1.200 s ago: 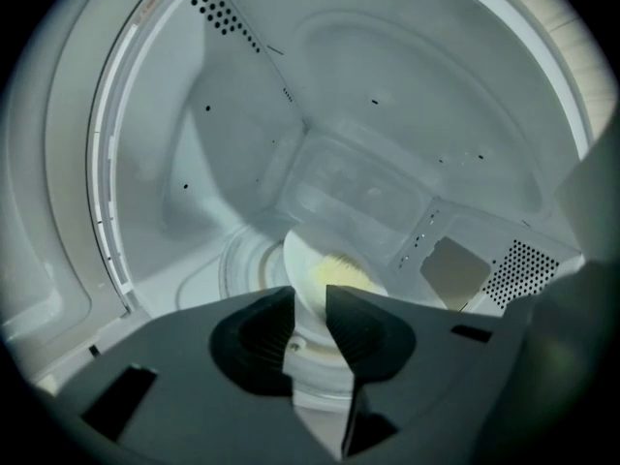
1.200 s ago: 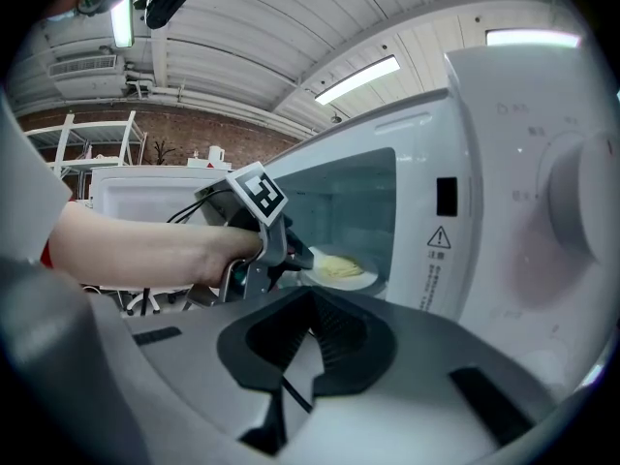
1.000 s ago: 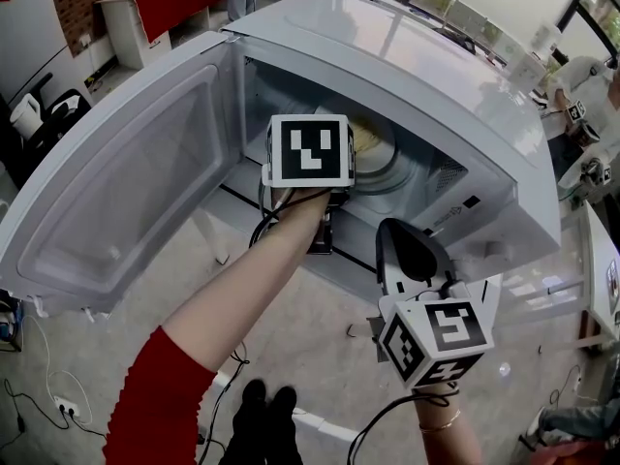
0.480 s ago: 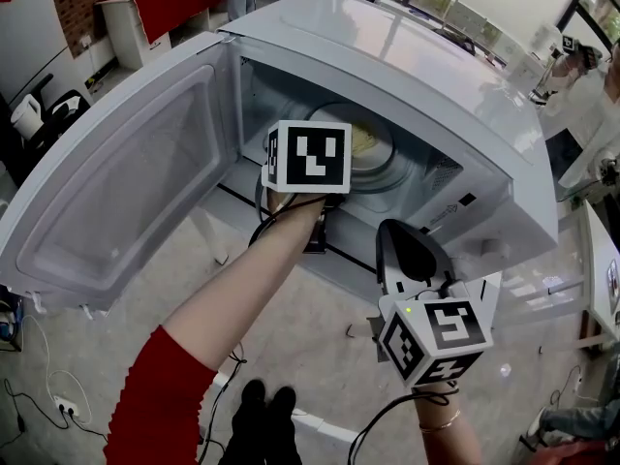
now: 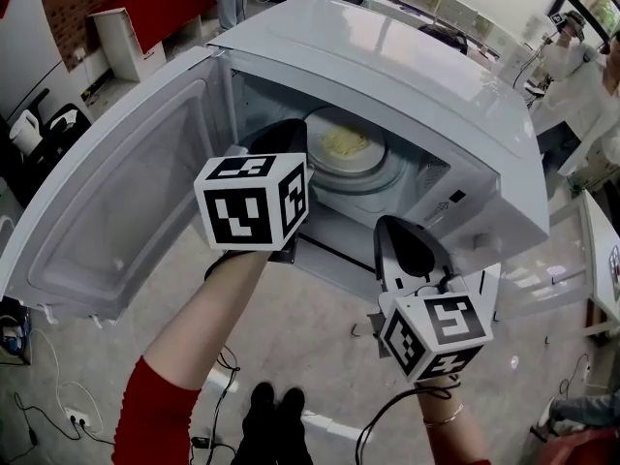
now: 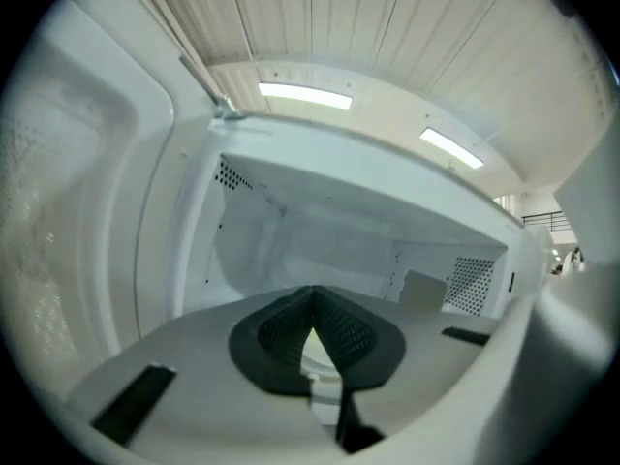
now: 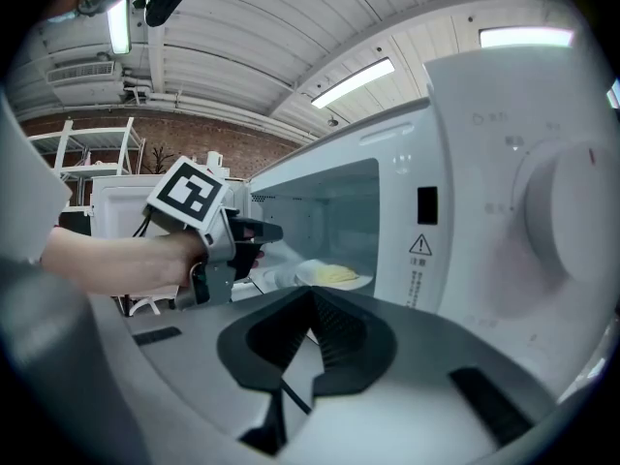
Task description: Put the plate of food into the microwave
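Note:
The white plate [image 5: 360, 166] with yellow food [image 5: 344, 143] rests on the turntable inside the open microwave [image 5: 417, 76]; it also shows in the right gripper view [image 7: 334, 276]. My left gripper [image 5: 287, 129] hovers at the oven mouth, left of the plate and apart from it. Its jaws have just been closing and now meet, shut with nothing between them [image 6: 312, 296]. My right gripper [image 5: 389, 225] is held in front of the control panel [image 7: 542, 211], shut and empty [image 7: 312, 300].
The microwave door [image 5: 116, 192] swings wide open to the left. Cables [image 5: 58, 395] trail on the floor below, beside the person's shoes [image 5: 271, 405]. A red cabinet [image 5: 160, 3] stands at the back left, and people in white [image 5: 572, 56] at the back right.
My left gripper has drawn back out of the oven mouth toward the left and risen, leaving the plate in full view inside. The right gripper has stayed where it was.

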A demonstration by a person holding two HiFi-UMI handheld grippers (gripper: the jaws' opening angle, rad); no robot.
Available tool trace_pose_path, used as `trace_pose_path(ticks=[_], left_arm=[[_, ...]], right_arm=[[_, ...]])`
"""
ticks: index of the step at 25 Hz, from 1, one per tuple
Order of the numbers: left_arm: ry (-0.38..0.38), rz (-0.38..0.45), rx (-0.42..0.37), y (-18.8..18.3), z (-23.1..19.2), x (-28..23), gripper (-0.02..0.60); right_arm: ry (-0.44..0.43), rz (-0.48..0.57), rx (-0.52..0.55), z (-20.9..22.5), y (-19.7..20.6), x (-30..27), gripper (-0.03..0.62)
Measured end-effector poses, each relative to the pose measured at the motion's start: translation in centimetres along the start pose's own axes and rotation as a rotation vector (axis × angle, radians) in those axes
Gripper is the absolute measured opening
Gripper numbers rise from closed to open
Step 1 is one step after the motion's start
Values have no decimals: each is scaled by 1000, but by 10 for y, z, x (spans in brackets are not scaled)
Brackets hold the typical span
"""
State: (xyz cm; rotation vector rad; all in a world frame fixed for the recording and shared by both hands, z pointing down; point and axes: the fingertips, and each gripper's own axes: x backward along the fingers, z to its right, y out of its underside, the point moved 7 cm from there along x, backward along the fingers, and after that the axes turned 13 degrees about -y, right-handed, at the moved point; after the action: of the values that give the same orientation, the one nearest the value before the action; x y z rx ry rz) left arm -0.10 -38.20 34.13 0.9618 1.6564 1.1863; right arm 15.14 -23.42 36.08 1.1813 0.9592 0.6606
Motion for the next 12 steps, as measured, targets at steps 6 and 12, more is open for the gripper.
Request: trace_pose_path(ticks=[6, 12], left_arm=[[93, 86, 26, -5, -9, 60, 9], [182, 74, 21, -23, -5, 123, 8]], right_arm=[[-49, 32, -45, -20, -15, 19, 12], [-57, 86, -120, -41, -35, 58, 12]])
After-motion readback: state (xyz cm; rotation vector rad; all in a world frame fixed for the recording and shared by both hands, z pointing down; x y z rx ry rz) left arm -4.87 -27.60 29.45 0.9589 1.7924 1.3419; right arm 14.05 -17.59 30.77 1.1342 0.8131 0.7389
